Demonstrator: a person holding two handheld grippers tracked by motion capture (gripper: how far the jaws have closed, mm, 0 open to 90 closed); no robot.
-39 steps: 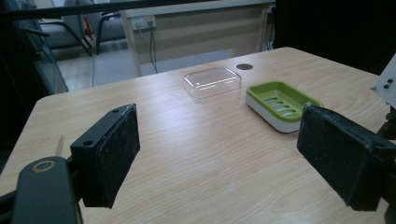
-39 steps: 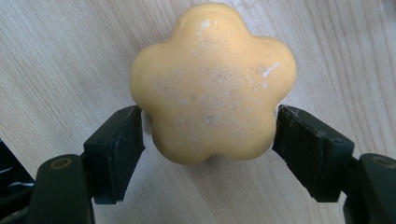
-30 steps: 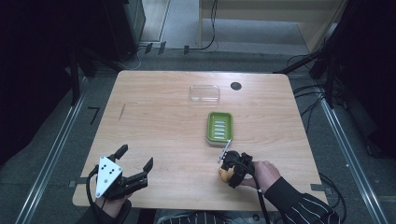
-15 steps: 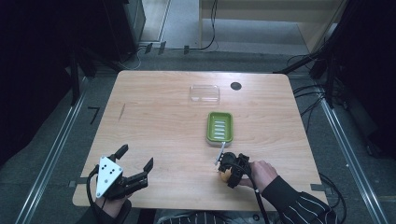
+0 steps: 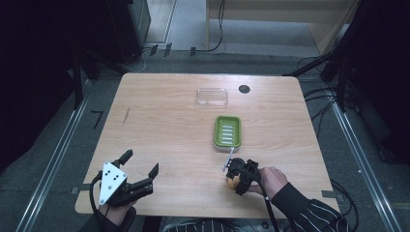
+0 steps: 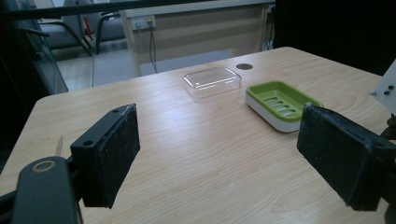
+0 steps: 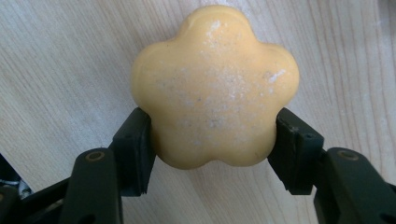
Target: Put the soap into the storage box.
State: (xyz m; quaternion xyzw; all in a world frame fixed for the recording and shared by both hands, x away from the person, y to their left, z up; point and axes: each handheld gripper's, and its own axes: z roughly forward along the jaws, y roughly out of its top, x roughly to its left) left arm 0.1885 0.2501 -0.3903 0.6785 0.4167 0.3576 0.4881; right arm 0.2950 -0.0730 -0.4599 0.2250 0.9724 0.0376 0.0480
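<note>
A flower-shaped yellow soap (image 7: 215, 88) is clamped between the jaws of the right hand-held gripper (image 7: 212, 144), whose pads are pressed against its two lower side lobes. The soap is seen lying flat on the desk (image 5: 164, 125), just short of the near end of the green soap dish (image 5: 227, 131). No long axis can be made out, since the piece is about as wide as it is long; in the right gripper view one rounded lobe is pointed straight away from the jaws.

Compared with a second ago, the right jaws have been closed in onto the soap, which was already between them; the soap is found at the same spot before the dish, and the left hand-held gripper is unchanged.

The left hand-held gripper (image 5: 140, 179) is held with its jaws wide and with nothing between them, well to the left of the dish at the near desk edge. Beyond the dish a clear plastic lid (image 5: 212, 96) is lying, and a dark round hole (image 5: 244, 89) is seen just right of it. Nothing is placed between soap and dish.
</note>
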